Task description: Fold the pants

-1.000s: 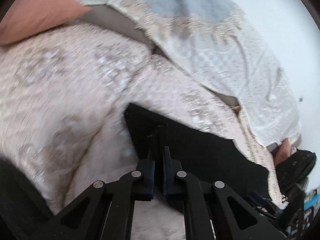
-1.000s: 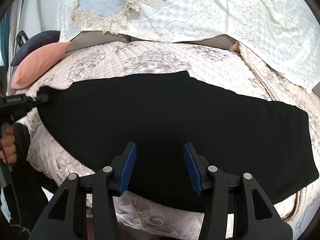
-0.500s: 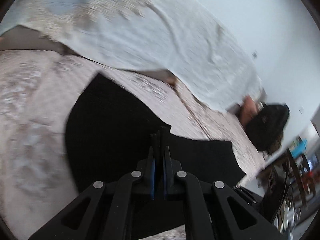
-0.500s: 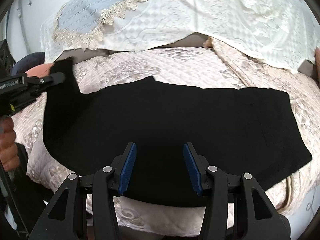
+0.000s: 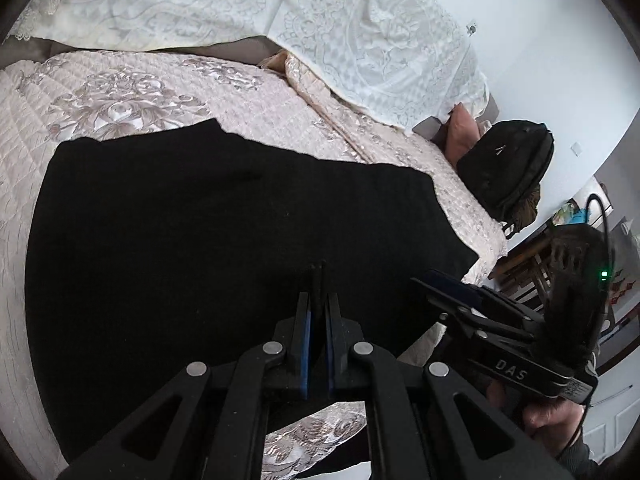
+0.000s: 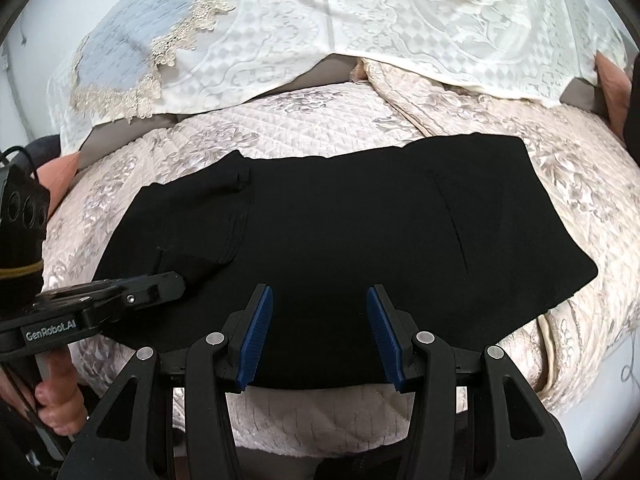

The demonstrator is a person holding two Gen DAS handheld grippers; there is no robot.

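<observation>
From the left wrist, the black pants (image 5: 240,232) lie spread over a pink quilt (image 5: 132,92) on a couch, filling most of the view. The left gripper (image 5: 316,276) sits low over the near middle of the cloth with its jaws pressed almost together; a thin dark strip shows between the blue pads (image 5: 306,344), but black on black I cannot tell whether it is cloth. The right gripper (image 5: 444,284) comes in from the right edge, over the near right part of the pants, with a hand (image 5: 548,416) under its handle. A white lace cover (image 5: 360,40) drapes the backrest, and a black bag (image 5: 508,164) rests at the far end of the seat, beside a pink cushion (image 5: 460,136). From the right wrist, the pants (image 6: 380,220) lie across the quilt (image 6: 304,128) with a folded-over flap on the left, its stitched hem facing up. The right gripper (image 6: 320,332) hangs over the near edge of the pants, jaws wide apart with only cloth seen between the blue pads (image 6: 256,332). The left gripper (image 6: 176,280) reaches in from the left, its tip at the flap's near corner, gripped by a hand (image 6: 60,396). The lace cover (image 6: 400,20) hangs behind.
</observation>
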